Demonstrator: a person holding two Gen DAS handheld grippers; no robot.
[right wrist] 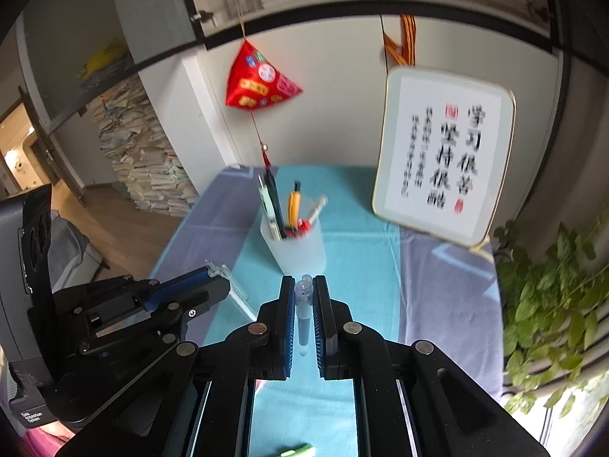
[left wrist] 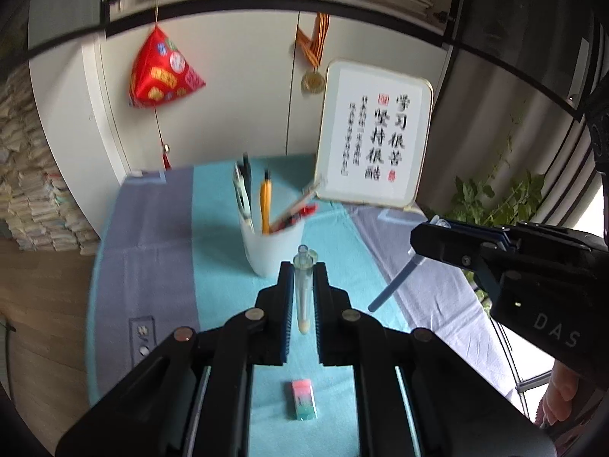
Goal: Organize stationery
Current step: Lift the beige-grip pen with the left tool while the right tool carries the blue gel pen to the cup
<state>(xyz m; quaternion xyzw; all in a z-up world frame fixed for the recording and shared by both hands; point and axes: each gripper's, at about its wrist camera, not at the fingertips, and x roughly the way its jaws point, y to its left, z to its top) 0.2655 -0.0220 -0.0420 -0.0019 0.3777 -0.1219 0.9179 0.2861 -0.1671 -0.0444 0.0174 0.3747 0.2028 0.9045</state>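
Gripping 1 clear pen [left wrist: 303, 285] lengthwise, the left claw [left wrist: 303, 266] holds it above the counter [left wrist: 228, 285], its jaws closed on the barrel, likely ready for dropping. The right claw [right wrist: 303, 282] clamps a blue-tinted pen [right wrist: 303, 316] likewise. Beyond both stands the frosted cup [left wrist: 272, 247], already holding several pens upright.
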